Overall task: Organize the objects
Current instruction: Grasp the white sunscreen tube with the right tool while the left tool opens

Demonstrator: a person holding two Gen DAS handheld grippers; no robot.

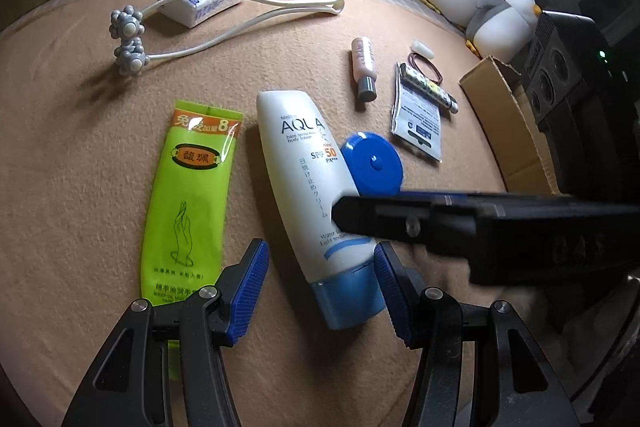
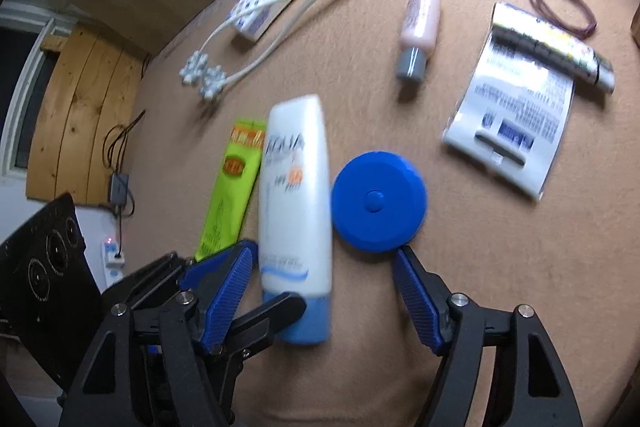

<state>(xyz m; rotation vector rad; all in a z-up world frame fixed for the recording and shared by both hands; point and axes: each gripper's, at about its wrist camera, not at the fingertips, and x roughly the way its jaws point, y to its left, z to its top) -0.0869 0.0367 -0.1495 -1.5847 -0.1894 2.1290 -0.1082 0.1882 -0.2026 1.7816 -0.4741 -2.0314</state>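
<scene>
- The white tube [image 1: 304, 183] is seen lying on the tan counter [image 1: 80, 187], between the green sachet [image 1: 192, 195] and the blue disc [image 1: 374, 163].
- The left tool [image 1: 320, 283] is held partly open around the tube's blue cap end; contact cannot be told.
- The right tool [image 2: 324, 275] is held apart, nothing gripped.
- Bare counter is left before the disc.

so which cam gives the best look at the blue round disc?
Right wrist. The blue round disc lies whole and unobstructed there, though slightly blurred, beside the white AQUA tube. In the left wrist view the disc is sharper, but its near edge is hidden behind the other gripper's black finger.
</scene>
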